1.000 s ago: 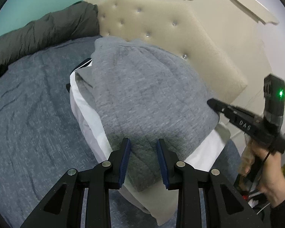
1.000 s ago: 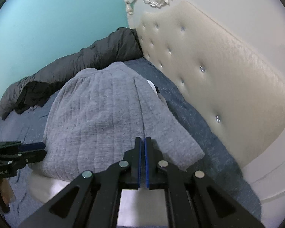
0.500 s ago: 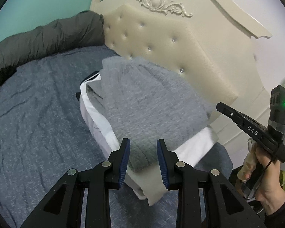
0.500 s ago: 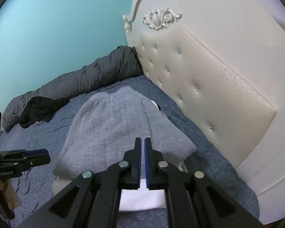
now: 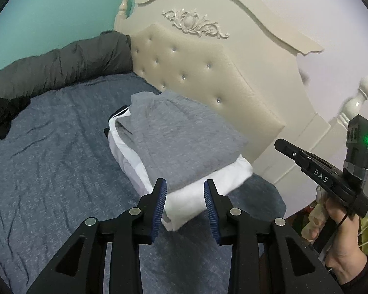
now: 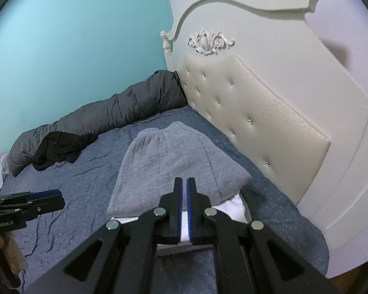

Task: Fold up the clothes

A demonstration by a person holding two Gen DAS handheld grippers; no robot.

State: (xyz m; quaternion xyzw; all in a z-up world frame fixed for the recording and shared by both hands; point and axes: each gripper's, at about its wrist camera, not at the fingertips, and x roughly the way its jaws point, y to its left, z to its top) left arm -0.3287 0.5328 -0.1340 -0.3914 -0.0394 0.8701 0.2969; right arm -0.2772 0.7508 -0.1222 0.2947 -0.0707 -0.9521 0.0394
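Blue-grey bedding (image 5: 49, 171) fills the lower half of both views. Nearest, at bottom centre, the left gripper (image 5: 186, 199) is opening its jaws with nothing between them; the right gripper (image 6: 184, 202) is closed tight and empty. Just beyond lies a folded grey garment (image 5: 184, 142) atop a white one (image 5: 208, 186), mid-frame beside the tufted cream headboard (image 5: 208, 73). Farther, upper left, a dark duvet (image 5: 61, 66) lines the teal wall (image 6: 73, 36).

A folded grey garment (image 6: 181, 161) lies atop white clothing (image 6: 235, 207) on the blue bedspread (image 6: 81, 196). The right gripper (image 6: 184, 196) hovers above, jaws together, empty.
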